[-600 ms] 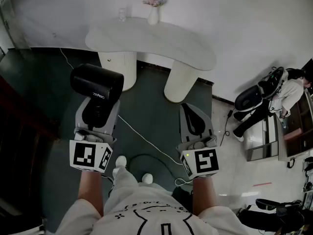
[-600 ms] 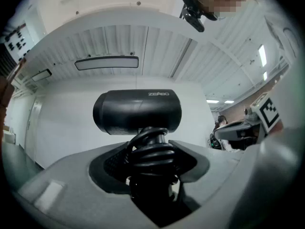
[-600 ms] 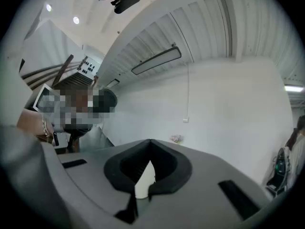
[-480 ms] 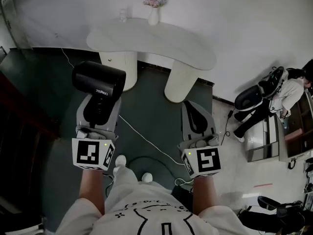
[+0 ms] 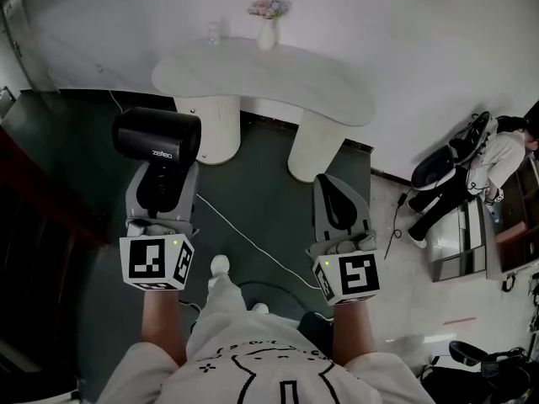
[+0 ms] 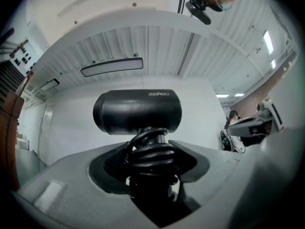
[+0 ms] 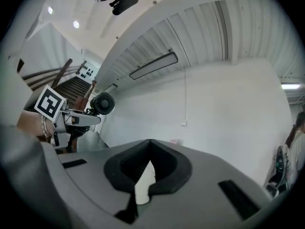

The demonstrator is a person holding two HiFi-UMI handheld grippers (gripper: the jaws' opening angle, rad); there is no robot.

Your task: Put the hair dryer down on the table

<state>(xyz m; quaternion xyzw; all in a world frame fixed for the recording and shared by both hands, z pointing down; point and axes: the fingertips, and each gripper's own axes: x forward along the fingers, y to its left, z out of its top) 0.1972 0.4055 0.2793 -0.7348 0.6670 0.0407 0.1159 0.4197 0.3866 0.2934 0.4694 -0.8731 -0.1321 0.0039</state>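
Left tool (image 5: 160, 183) was clamped on the hair dryer (image 5: 157, 133) handle, over the coiled cord (image 6: 151, 151) wrapped round it. The barrel stuck out past the jaw tips, lying crosswise. Right tool (image 5: 335, 190) was closed with nothing in it, beside the left but well apart.

Dryer hung in the air over the dark floor (image 5: 261, 183), short of the white counter (image 5: 337, 91) and not over it yet.

My read on doing this step well:
- Carry it forward until the barrel is fully over the top.
- Aim for the bare middle, clear of the vase (image 5: 268, 34) and the glass (image 5: 214, 30) at the far edge.
- Lower until barrel and handle rest on the surface, then open the jaws. The barrel is round, so it would likely roll if dropped.
- Check the cord wrap doesn't snag the pads on release.
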